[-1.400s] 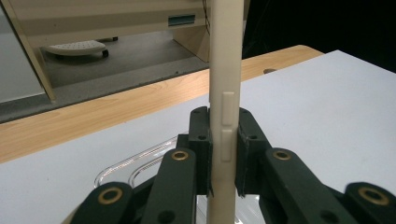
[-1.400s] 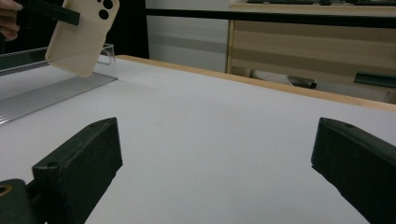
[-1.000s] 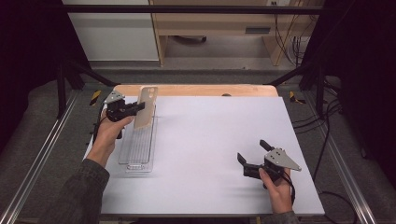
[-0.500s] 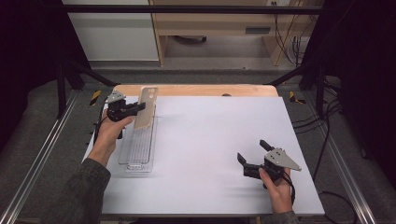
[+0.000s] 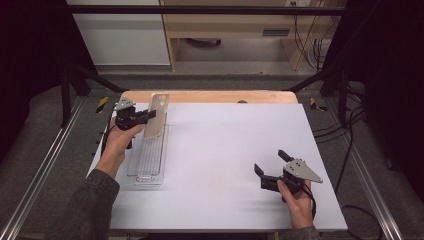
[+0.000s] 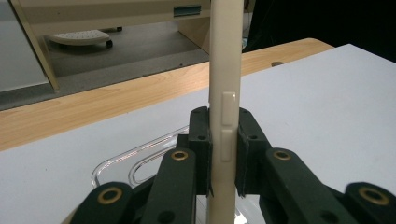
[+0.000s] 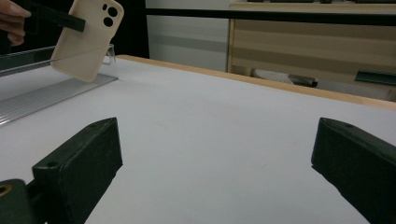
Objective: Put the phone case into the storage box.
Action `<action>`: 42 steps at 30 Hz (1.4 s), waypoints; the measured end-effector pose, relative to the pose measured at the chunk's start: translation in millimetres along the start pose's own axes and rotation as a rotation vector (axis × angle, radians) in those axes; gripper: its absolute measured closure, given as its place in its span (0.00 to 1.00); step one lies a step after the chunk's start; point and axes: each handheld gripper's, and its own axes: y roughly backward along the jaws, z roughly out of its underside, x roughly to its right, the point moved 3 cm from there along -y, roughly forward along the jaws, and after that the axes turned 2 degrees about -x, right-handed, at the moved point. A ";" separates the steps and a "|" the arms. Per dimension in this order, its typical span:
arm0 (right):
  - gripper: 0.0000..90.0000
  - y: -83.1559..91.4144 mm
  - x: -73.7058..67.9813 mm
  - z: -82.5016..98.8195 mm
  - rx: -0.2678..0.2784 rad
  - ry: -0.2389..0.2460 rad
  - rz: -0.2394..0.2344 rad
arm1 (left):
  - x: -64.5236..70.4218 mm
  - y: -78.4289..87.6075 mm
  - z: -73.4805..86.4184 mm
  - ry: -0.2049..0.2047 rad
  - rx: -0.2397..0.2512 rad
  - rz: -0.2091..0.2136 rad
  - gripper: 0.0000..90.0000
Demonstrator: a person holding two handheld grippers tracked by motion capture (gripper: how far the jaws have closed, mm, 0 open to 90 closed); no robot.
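L gripper (image 5: pixel 150 116) at far left of bench, held in L hand (image 5: pixel 119 141); forearm in dark sleeve comes up from bottom-left corner. Jaws point toward right, clamped tight on cream phone case (image 6: pixel 225 93), pads pressing both its faces; case stands edge-on between jaws in left gripper view. R gripper (image 5: pixel 270 165) near front right of bench, gripped by R hand (image 5: pixel 297 200) low over surface. Jaws spread wide, nothing between them, pointing left and away.

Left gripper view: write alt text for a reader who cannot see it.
The left gripper is shut on the edge of a cream phone case, held upright with its side buttons facing the camera. Below lies a clear plastic tray on a white table.
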 end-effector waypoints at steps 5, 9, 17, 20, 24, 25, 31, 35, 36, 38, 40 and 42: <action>0.02 -0.1 0.0 0.1 -0.001 0.000 0.000 | -0.3 -1.0 0.6 0.002 -0.003 -0.004 0.87; 0.02 0.0 0.1 0.1 -0.001 -0.001 0.000 | -1.4 -1.3 0.7 0.006 -0.002 -0.010 0.88; 0.02 0.0 0.4 0.1 0.000 -0.003 0.001 | -4.1 -1.7 0.7 0.015 -0.003 -0.025 0.88; 0.02 0.3 0.4 0.1 -0.002 -0.004 0.001 | -5.3 -1.6 0.8 0.014 -0.003 -0.033 0.88; 0.02 -0.2 0.6 0.3 -0.002 -0.003 0.001 | -7.0 -1.7 1.1 0.016 -0.004 -0.046 0.88; 0.02 -0.2 0.6 0.3 -0.002 -0.003 0.001 | -7.5 -1.5 1.2 0.014 -0.005 -0.051 0.88; 0.02 -0.4 0.2 0.3 -0.002 -0.003 -0.001 | -11.0 -0.7 2.0 0.011 -0.012 -0.086 0.87; 0.02 -0.3 0.2 0.3 -0.003 -0.002 -0.001 | -13.4 0.0 2.4 0.016 -0.014 -0.105 0.87; 0.02 -0.4 0.2 0.3 -0.004 -0.003 -0.001 | -13.7 0.1 2.5 0.014 -0.014 -0.108 0.87; 0.02 -0.4 0.1 0.3 -0.003 -0.002 -0.001 | -14.4 0.1 2.8 0.008 -0.017 -0.115 0.87; 0.02 -0.3 0.1 0.3 -0.003 -0.003 -0.001 | -15.1 0.2 2.9 0.014 -0.016 -0.119 0.87; 0.02 -0.3 0.0 0.3 -0.004 -0.004 -0.001 | -15.4 0.4 3.0 0.013 -0.018 -0.122 0.87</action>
